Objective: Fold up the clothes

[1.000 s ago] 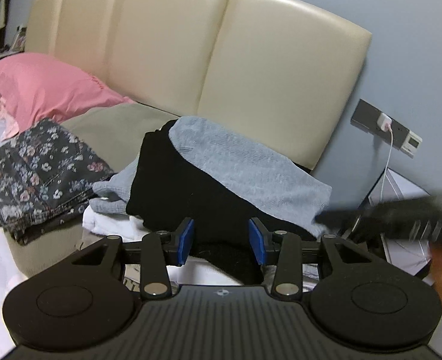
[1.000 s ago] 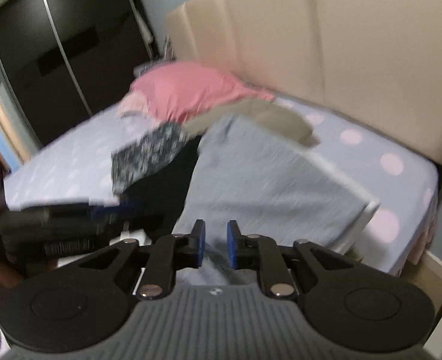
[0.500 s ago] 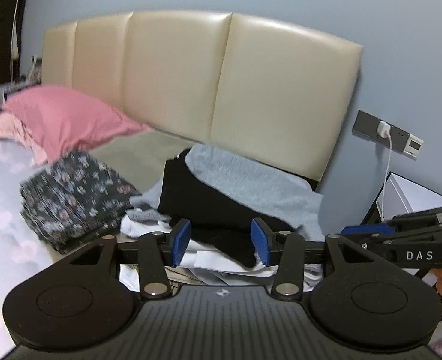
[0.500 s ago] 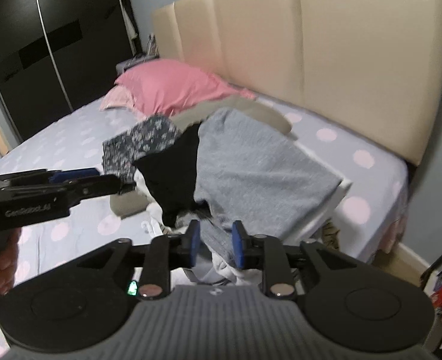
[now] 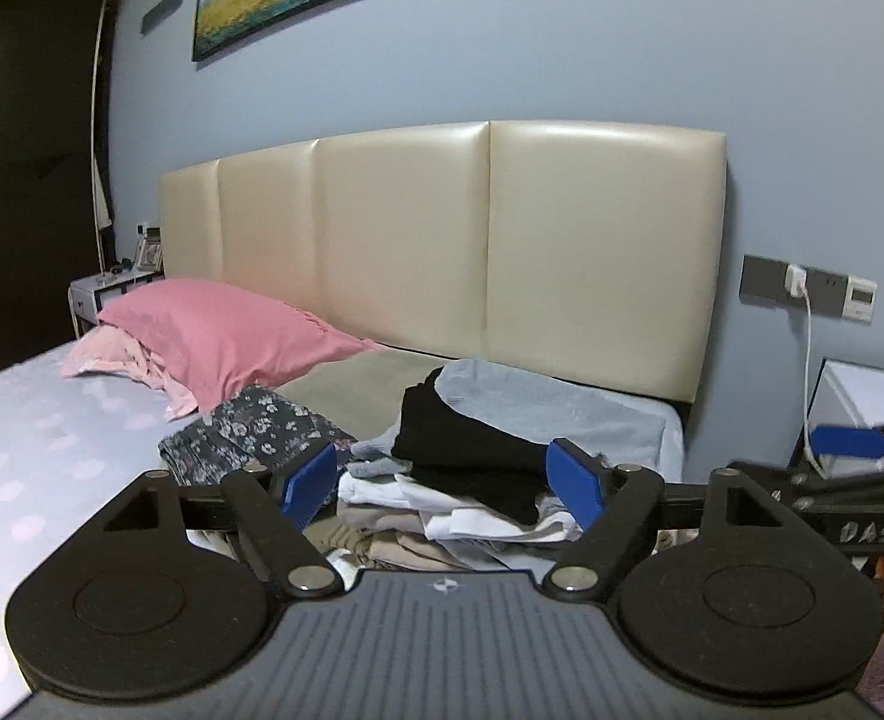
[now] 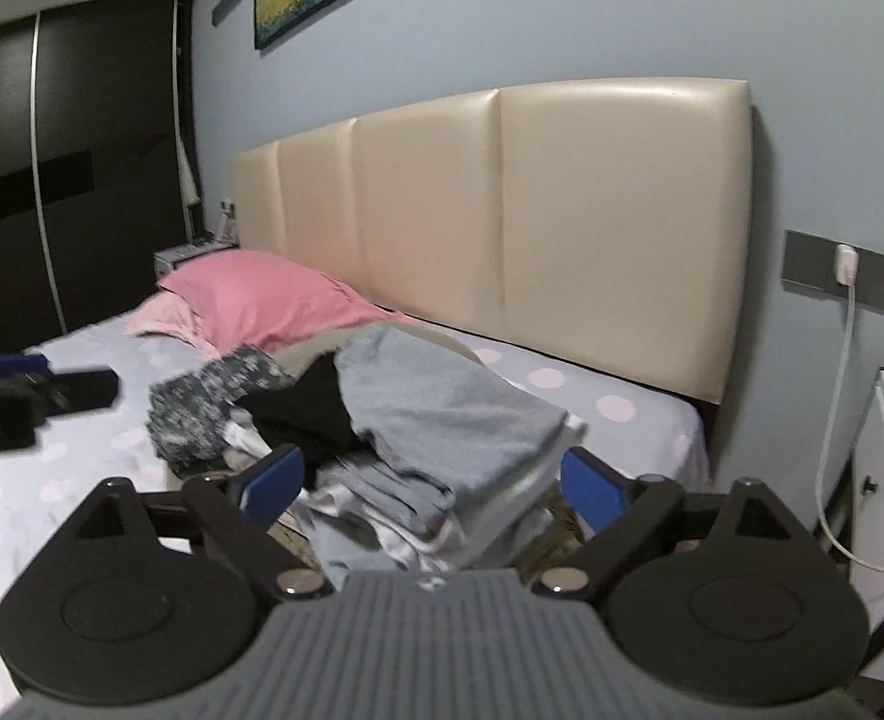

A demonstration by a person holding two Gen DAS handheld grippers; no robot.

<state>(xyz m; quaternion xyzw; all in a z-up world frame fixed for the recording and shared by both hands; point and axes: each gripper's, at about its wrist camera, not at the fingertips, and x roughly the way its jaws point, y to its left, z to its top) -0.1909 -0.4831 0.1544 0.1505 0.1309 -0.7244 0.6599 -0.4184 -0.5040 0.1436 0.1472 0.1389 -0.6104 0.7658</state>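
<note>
The left gripper (image 5: 442,483) and the right gripper (image 6: 432,483) both stand wide apart, holding nothing, facing the clothes pile (image 5: 460,468). That pile sits on the bed (image 5: 39,438) just in front of the cream headboard (image 5: 502,252), towards its right end — a pale blue garment (image 6: 442,408) on top, a black one (image 5: 466,450) beside it. To start well, I would take the blue piece alone by two corners and lift it clear. Readable writing: only "DAS" on the right gripper's body.
</note>
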